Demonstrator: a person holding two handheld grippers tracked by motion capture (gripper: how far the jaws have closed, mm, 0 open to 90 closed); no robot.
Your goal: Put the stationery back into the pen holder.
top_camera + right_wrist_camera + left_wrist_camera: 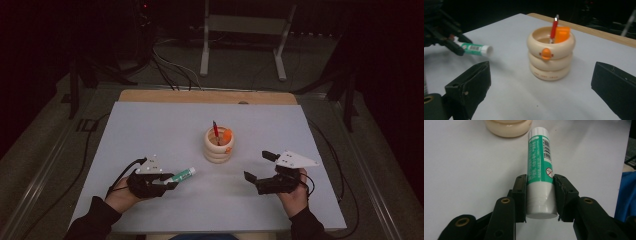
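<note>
L gripper (540, 195) clamped on glue stick (540, 165), R gripper (541, 85) wide open, empty

Bare table (150, 130) lies all round; only the central holder (218, 145) obstructs.

Glue stick (181, 175) lies left of holder (218, 150), pen (215, 130) inside.

The high view is dim: the room behind falls to near black, and only the pale counter (150, 130) catches soft overhead light. Shadows are faint. The glue stick (540, 167) is sharp; the near jaws blur slightly.
</note>
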